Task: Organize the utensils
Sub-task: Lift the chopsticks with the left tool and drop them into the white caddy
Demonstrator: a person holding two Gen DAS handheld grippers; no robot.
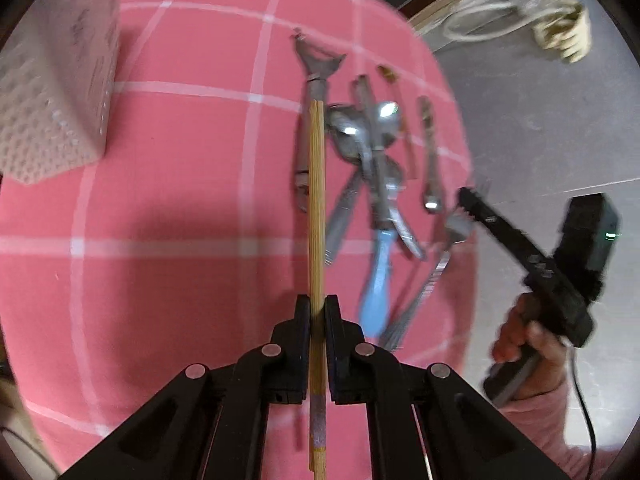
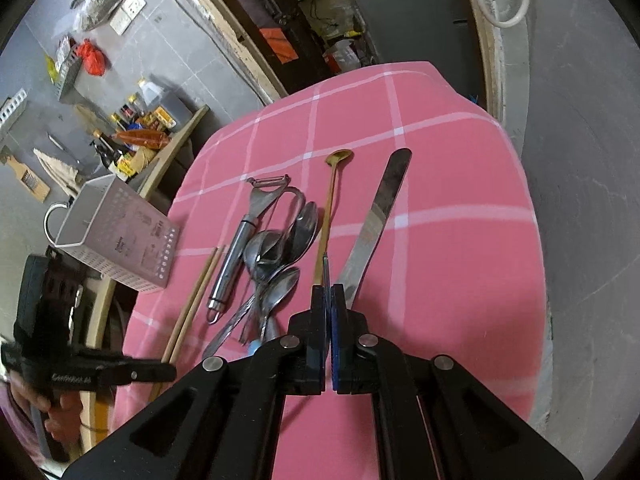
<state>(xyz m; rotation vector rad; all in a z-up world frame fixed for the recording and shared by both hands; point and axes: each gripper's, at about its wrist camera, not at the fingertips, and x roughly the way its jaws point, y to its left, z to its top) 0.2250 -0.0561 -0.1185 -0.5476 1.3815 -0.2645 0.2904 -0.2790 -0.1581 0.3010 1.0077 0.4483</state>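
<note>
Left tool (image 1: 318, 312) is pinching the chopsticks (image 1: 317, 200). Right tool (image 2: 328, 296) is pinching a thin utensil handle (image 2: 326, 276), spoons (image 2: 276, 256) piled just left.

left claw (image 1: 318, 312): matte black, silver rivets | right claw (image 2: 328, 300): black, blue pad | pink sleeve (image 1: 556, 412)

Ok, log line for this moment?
left gripper: shut on chopsticks | right gripper: shut, over cloth | holder: upright, empty | peeler, spoons, knife: on cloth

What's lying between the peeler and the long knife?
In the right wrist view, between the peeler and the knife lie a pile of steel spoons and a slim gold spoon.
</note>
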